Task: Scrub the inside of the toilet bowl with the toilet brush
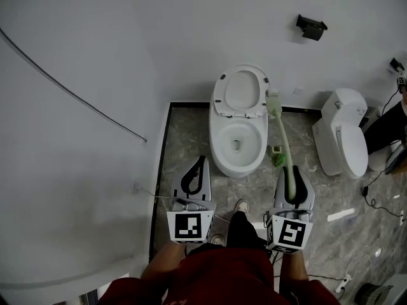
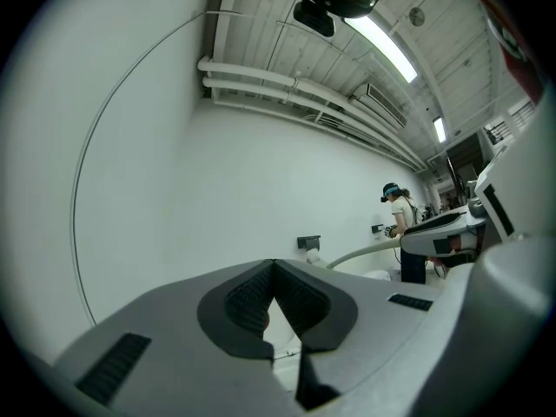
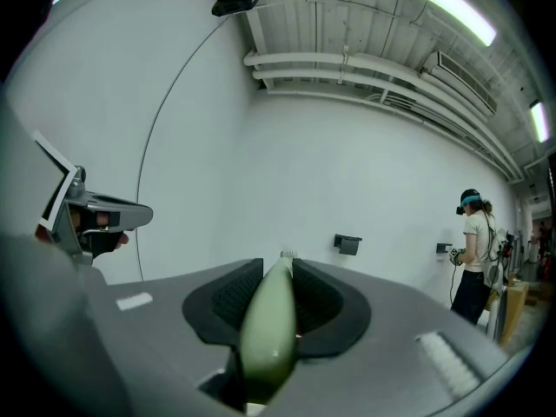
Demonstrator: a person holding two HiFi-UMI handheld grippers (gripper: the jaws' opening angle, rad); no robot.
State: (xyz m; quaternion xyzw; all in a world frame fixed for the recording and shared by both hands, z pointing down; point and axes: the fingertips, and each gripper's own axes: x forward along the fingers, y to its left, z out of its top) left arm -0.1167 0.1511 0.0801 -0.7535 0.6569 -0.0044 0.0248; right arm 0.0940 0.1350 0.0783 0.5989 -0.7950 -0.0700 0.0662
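Only the head view showed the toilet (image 1: 238,138): white, glossy and oval, with its lid (image 1: 240,91) raised against the white wall, standing on a grey, veined stone floor (image 1: 191,138). It also showed a second white toilet (image 1: 343,138) to the right and a small green brush holder (image 1: 278,156) on the floor between the two. Only the gripper views showed the ribbed ceiling with its pipes and strip lights, and a person (image 3: 473,241) standing far off by the wall.

The toilet brush (image 1: 284,142) had a slim, smooth, pale green handle that curved upward to a whitish head. The head sat beside the raised lid, right of the bowl and outside it.

The right gripper (image 3: 280,272) was clamped on the thick lower end of the handle – its ribbed black pads (image 3: 317,298) pressed both sides. The left gripper (image 2: 274,268) was empty, its tips brought together with only a small triangular gap behind them, and it was held well left of the brush.
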